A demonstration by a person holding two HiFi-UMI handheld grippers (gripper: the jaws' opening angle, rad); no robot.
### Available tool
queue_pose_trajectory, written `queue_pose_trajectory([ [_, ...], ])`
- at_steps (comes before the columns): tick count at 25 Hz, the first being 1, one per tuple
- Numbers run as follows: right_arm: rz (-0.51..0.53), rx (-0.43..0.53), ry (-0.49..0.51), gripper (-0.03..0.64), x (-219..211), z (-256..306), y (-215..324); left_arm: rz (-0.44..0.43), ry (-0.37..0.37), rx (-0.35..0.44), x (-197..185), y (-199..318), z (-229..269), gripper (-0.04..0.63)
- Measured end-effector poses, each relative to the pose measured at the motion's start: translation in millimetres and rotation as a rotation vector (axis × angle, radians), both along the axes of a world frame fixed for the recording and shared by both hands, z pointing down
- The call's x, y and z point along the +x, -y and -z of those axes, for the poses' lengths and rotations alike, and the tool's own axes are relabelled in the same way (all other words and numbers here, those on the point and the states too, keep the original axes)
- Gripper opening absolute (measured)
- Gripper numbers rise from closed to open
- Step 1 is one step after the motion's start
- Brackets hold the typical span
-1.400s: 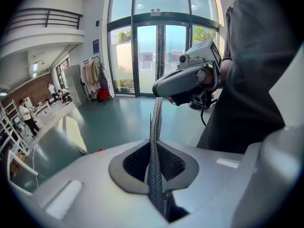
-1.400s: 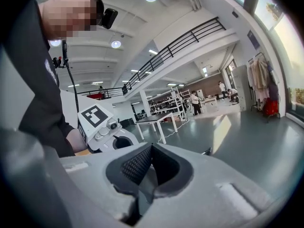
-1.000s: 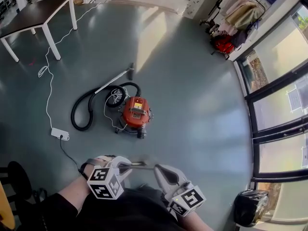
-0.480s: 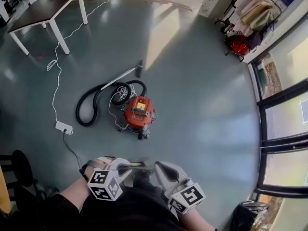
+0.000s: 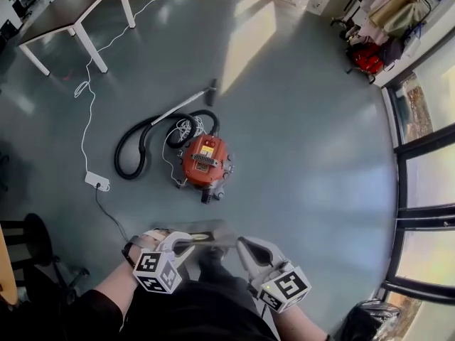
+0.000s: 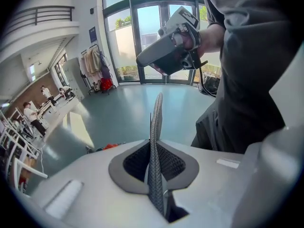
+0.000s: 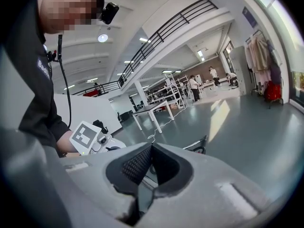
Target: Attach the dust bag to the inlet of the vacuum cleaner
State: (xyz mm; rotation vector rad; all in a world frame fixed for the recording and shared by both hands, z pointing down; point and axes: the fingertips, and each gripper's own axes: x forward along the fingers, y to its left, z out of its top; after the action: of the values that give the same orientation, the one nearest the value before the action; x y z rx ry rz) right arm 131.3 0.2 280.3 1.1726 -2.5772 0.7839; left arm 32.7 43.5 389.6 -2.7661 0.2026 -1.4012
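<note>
The step in hand is judged to be the approach. The dust bag (image 5: pixel 206 234) is held off the floor (image 5: pixel 306 133), well apart from the vacuum cleaner (image 5: pixel 203 163), and nothing has been fitted yet. In the head view the orange canister is seen at about twelve o'clock from the two grippers. Its black hose (image 5: pixel 126 151) is looped out toward nine o'clock and its wand (image 5: pixel 181 105) is laid toward eleven. A white power strip (image 5: pixel 97 182) is seen at nine o'clock of the canister. The inlet cannot be made out from here.

The bag is held flat between the two claws. The left gripper (image 5: pixel 189 245) is closed to a narrow gap on one edge of it. In the left gripper view the bag is seen edge-on, as a thin grey sheet rising from between the pads. The right gripper (image 5: pixel 239 243) is fully closed, and the bag's other edge is judged to be pinched in it, since the sheet reaches its tips.

Both grippers are held low and close before the body, with their tips turned toward each other. The left is pointed toward three o'clock and tilted steeply down; the right is pointed toward nine o'clock and is nearer level.

Next, the bag would need to be brought down to the canister and the inlet found. The bag's opening would then have to be lined up squarely before being pushed on.
</note>
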Motion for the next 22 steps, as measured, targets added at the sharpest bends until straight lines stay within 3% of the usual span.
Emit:
queue_pose_trajectory([
  [12,-0.047,-0.064,-0.015,-0.006,-44,-78,32,-0.084,-0.045,-0.057,-16,21,-83,0.041],
  [22,-0.057,-0.08,-0.061,-0.006,-43,-166,61,-0.107,-0.049,-0.097,-19,36,-180,0.041],
])
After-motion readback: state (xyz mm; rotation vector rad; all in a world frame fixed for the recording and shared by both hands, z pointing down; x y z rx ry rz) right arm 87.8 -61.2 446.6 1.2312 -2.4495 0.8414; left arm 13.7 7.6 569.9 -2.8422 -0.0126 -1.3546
